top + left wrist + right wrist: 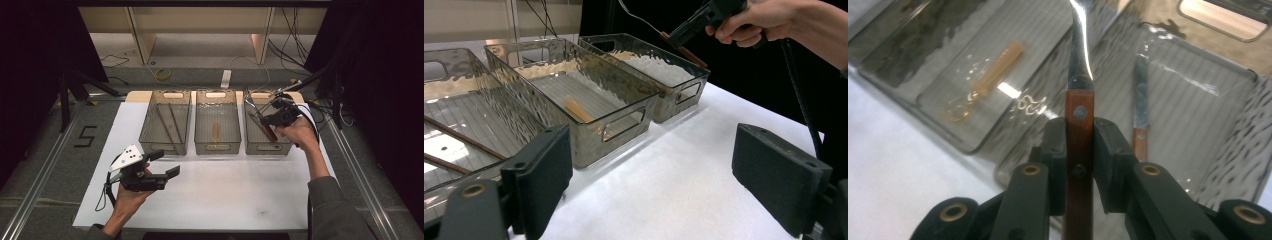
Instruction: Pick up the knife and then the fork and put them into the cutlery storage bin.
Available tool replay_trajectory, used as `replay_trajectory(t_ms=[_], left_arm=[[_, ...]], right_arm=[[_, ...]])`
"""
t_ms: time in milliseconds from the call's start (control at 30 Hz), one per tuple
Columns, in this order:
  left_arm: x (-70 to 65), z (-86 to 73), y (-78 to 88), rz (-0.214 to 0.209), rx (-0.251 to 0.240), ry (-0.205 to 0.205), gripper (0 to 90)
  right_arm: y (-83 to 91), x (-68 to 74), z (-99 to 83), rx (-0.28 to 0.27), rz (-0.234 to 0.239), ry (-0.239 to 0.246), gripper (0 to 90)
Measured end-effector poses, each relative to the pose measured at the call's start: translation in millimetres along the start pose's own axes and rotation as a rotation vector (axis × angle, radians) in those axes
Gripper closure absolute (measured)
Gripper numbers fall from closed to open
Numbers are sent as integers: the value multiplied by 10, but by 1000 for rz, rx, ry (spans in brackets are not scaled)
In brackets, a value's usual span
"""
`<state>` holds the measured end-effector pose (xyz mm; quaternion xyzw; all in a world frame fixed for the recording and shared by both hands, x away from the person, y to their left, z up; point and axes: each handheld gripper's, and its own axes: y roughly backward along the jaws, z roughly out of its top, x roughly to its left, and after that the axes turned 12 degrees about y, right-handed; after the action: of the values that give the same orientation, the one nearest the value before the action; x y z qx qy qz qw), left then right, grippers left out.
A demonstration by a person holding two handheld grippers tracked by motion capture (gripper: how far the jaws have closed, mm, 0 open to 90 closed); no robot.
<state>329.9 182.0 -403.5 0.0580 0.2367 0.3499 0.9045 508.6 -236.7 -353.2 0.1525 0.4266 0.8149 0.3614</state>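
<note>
- Right gripper (1079, 150): jaws closed on the wooden handle of a piece of cutlery (1079, 120), one pad pressing on each side of the handle. The handle runs up between the jaws, and the metal part stands out beyond the fingertips; its end is cut off by the frame's edge, so whether it is a knife, fork or spoon cannot be told.
- In the high view the right gripper (272, 119) holds this piece of cutlery (265, 127) over the right-hand bin (260, 148), above the bin's floor rather than resting on it. In the left gripper view the handle (684, 50) shows slanting down from the jaws above that bin's far rim.
- A second wooden-handled utensil (1140, 107) lies flat on the floor of the right-hand bin, just beside the held piece and apart from the gripper.
- Left gripper (162, 164): jaws wide apart, nothing between them; held above the white tabletop (225, 195), in front of the left bin (165, 146) and well apart from the held cutlery.
- Middle bin (216, 147): holds one pale orange spoon-like utensil (988, 82).
- Left bin: holds two thin brown sticks (169, 122), lying lengthwise.
</note>
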Motion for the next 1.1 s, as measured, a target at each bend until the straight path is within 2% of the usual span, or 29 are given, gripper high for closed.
replay_trajectory(t_ms=[200,433,567,933,1000,1067,1100], left_arm=[[0,0,1,0,0,0,161],[-8,-4,-4,-1,4,-1,161],[-6,-3,-4,-3,2,2,161],[-6,-2,0,-2,0,2,162],[-4,1,1,-3,-1,0,161],[-6,-2,-1,-2,0,3,161],[-4,-2,-1,-2,1,2,161]], right_arm=[[-72,-151,8,13,-26,-58,773],[-176,-260,-23,43,-56,-94,772],[-202,-274,-30,53,-76,-100,772],[-376,-309,-121,100,-68,-144,769],[-398,-307,-131,96,-68,-154,754],[-409,-302,-127,104,-68,-173,694],[-409,-301,-126,97,-63,-168,673]])
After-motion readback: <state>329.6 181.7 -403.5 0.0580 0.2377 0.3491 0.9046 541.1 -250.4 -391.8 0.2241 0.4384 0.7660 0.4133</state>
